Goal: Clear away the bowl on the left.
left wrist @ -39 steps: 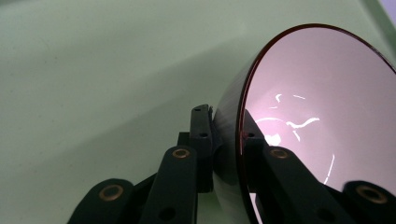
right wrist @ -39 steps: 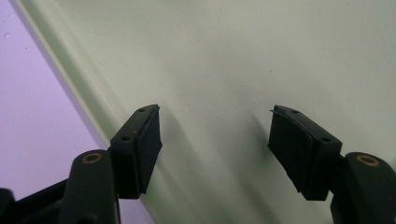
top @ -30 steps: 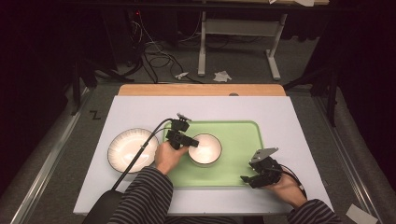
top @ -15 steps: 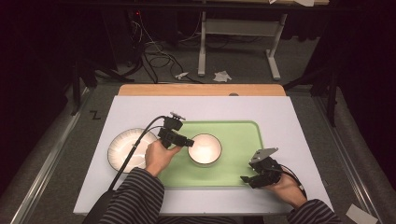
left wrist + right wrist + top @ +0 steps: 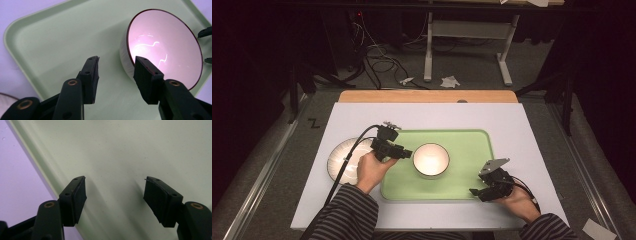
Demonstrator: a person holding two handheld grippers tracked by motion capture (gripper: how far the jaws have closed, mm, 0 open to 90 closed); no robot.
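Looks like the bowl (image 5: 430,159) is already parked on the green tray (image 5: 472,150), both the left gripper (image 5: 116,68) and right gripper (image 5: 115,195) gaping empty, plate (image 5: 343,159) untouched beside it.

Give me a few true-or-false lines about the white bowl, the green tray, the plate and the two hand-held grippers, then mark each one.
1. The round white bowl with a dark rim sits on the light green plastic tray. True.
2. The left gripper is clamped on the bowl's rim. False: its jaws stand open just short of the bowl.
3. The ribbed white plate lies on the tray. False: it rests on the white table, left of the tray.
4. The right gripper is open above the tray's near edge. True.
5. The bowl holds soup. False: it looks empty.
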